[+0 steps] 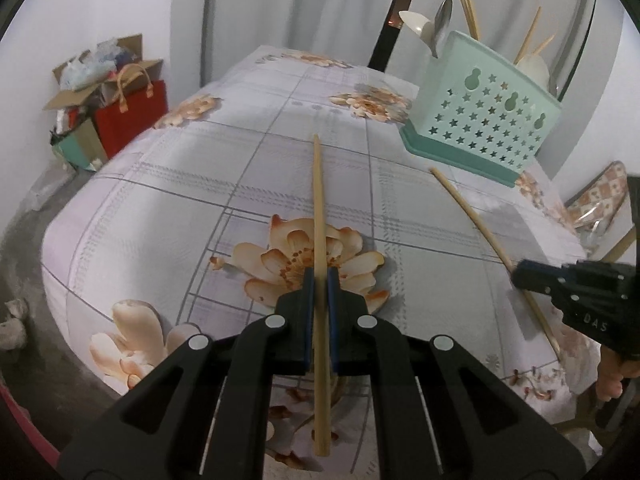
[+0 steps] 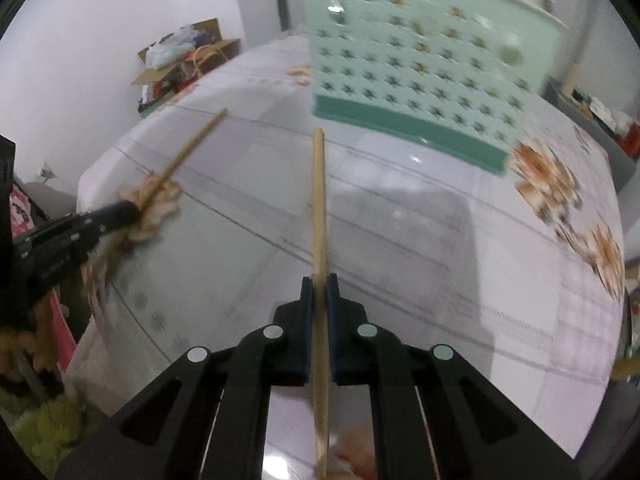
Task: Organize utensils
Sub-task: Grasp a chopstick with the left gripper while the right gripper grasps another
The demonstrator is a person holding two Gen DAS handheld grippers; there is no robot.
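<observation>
My left gripper (image 1: 319, 276) is shut on a wooden chopstick (image 1: 319, 200) that points away over the flowered tablecloth. My right gripper (image 2: 319, 282) is shut on a second wooden chopstick (image 2: 319, 200) pointing at the mint-green utensil holder (image 2: 420, 64) just ahead. In the left wrist view the holder (image 1: 480, 116) stands at the back right, with spoons (image 1: 430, 24) and several chopsticks (image 1: 468, 4) upright in it. The right gripper (image 1: 520, 272) with its chopstick (image 1: 472, 212) shows at the right. The left gripper (image 2: 128, 210) with its chopstick (image 2: 188, 148) shows at the left of the right wrist view.
The table (image 1: 200, 184) is covered by a lilac flowered cloth. A red bag (image 1: 132, 116) and a cardboard box of clutter (image 1: 88, 80) stand on the floor by the far left wall. White curtains hang behind the table. A patterned chair back (image 1: 600, 196) is at the right.
</observation>
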